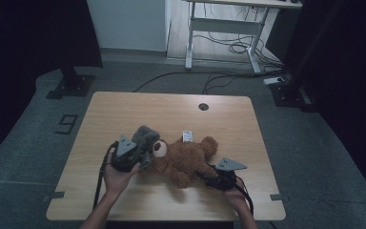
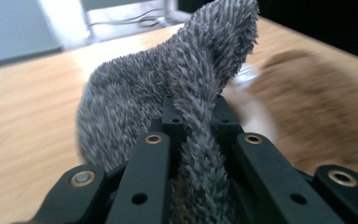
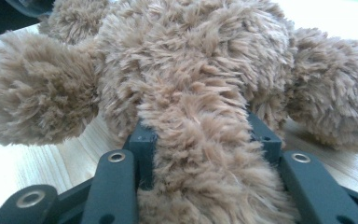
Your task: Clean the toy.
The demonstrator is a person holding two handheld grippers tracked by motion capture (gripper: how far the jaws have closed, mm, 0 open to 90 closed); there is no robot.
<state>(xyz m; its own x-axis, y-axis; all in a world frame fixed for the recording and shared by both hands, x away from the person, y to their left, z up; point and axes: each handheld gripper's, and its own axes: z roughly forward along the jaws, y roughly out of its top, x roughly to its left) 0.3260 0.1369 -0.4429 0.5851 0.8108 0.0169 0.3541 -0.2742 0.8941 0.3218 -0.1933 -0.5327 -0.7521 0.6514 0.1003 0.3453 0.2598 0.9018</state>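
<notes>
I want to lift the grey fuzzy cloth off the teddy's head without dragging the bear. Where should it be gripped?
Grip the grey cloth by its raised loose fold, coming from the side away from the teddy bear; that flap stands clear of the table.

Brown plush bear (image 1: 183,160): lying flat at the table's near centre, head pointing left. Grey fuzzy fabric piece (image 1: 145,137), possibly a hat: raised at the head's left side.
</notes>
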